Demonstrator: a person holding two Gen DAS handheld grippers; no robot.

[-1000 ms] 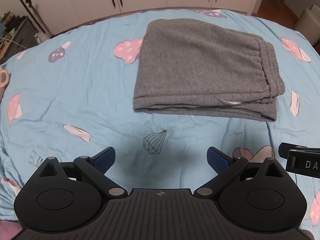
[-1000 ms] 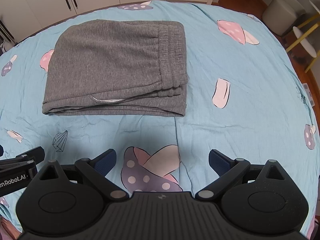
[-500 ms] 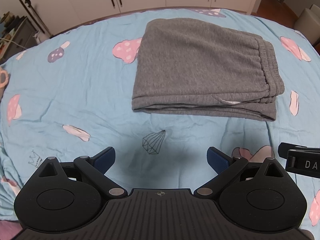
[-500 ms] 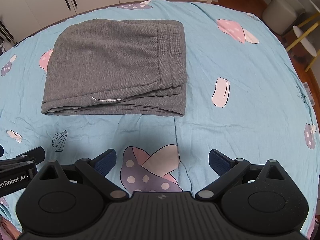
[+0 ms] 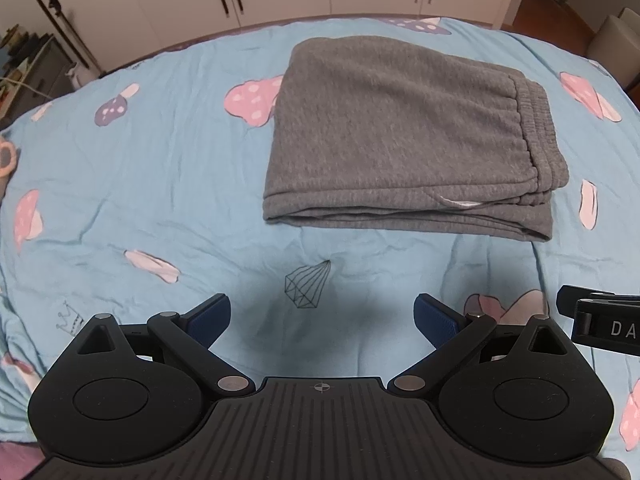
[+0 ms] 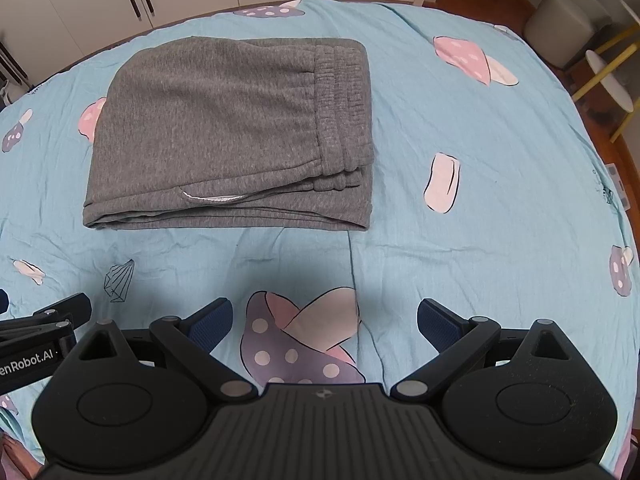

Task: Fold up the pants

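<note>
Judging by the neat stack, the gray pants [image 5: 404, 140] look fully folded, lying mid-bed on the blue sheet [image 5: 160, 160]; left gripper [image 5: 322, 316] and right gripper [image 6: 324, 318], both spread and empty, should stay clear of the stack

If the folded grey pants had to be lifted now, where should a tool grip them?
Probably the rounded fold edge of the pants, approached from the near side: there the layers join, while the waistband end shows separate layers that could splay.
</note>
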